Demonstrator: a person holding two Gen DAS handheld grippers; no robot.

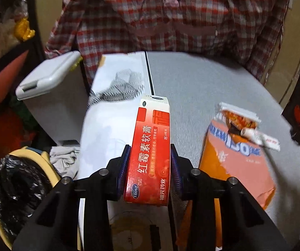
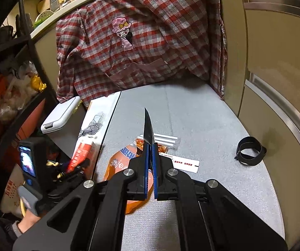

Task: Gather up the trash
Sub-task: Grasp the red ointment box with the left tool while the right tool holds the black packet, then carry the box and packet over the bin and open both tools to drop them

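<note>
Left gripper (image 1: pixel 150 167): clamped on a red and white cardboard ointment box (image 1: pixel 150 150), which is held lengthwise between the blue ribbed pads and raised over the seam between a white printed paper bag (image 1: pixel 108 129) and the grey textured tabletop (image 1: pixel 202 87).

Right gripper (image 2: pixel 150 161): pads almost together, pinching a thin black pointed scrap (image 2: pixel 148 128) that stands upright out of the tips; its material cannot be told.

Trash on table: a torn orange snack packet (image 1: pixel 233 161) lies flat to the right of the box, and a white paper-wrapped stick (image 1: pixel 260 139) rests across its torn top.

Seen only by left wrist camera: a yellow bin lined with a black plastic bag (image 1: pixel 18 192), on the floor at lower left, beside the table edge.

Seen only by right wrist camera: a black elastic band loop (image 2: pixel 251 150) well apart on the right of the table, a bundle of clear plastic tubes (image 2: pixel 166 140) just behind the packet, and the left gripper from outside with the box in it.

Seen by both: a white lidded plastic container (image 1: pixel 49 77) left of the table, and a red checked shirt (image 2: pixel 141 41) hanging behind.
</note>
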